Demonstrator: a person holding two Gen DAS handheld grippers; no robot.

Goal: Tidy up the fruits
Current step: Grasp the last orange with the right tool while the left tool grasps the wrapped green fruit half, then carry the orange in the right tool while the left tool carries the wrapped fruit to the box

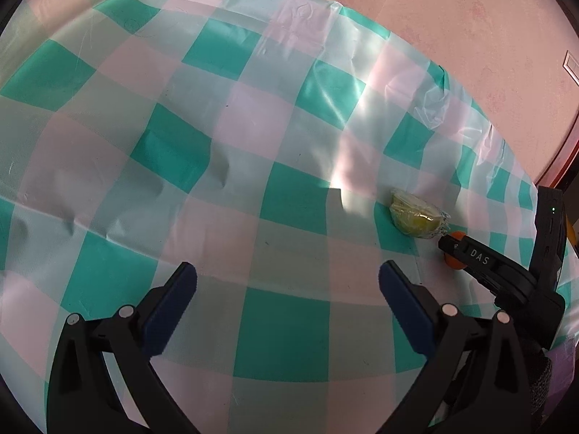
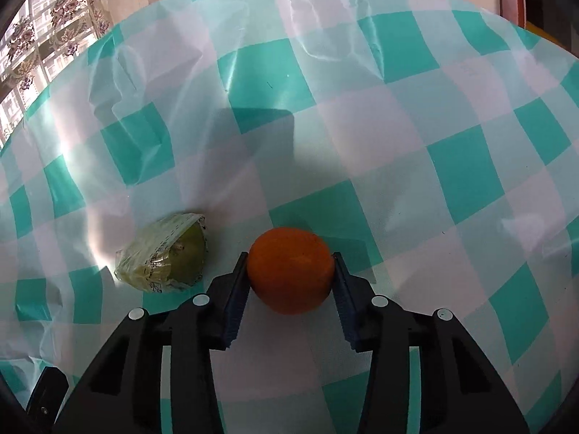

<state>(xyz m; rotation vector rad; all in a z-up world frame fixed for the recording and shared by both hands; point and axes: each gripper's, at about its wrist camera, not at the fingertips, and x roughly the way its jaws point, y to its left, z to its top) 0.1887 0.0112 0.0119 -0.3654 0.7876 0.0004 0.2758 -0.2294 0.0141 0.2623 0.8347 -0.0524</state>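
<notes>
An orange (image 2: 290,270) sits between the fingers of my right gripper (image 2: 290,264), whose pads touch both its sides; it rests on or just above the checked tablecloth (image 2: 398,144). A green fruit wrapped in plastic film (image 2: 166,255) lies just left of it. In the left wrist view the wrapped fruit (image 1: 418,217) lies at the right, with the right gripper's finger (image 1: 470,253) beside it, hiding most of the orange (image 1: 454,249). My left gripper (image 1: 287,271) is open and empty over the cloth.
The teal, white and pink checked plastic cloth (image 1: 253,126) covers the whole table and is wrinkled. The table's far edge meets a pink wall (image 1: 452,18). A window with patterned curtains (image 2: 43,29) is at the far left.
</notes>
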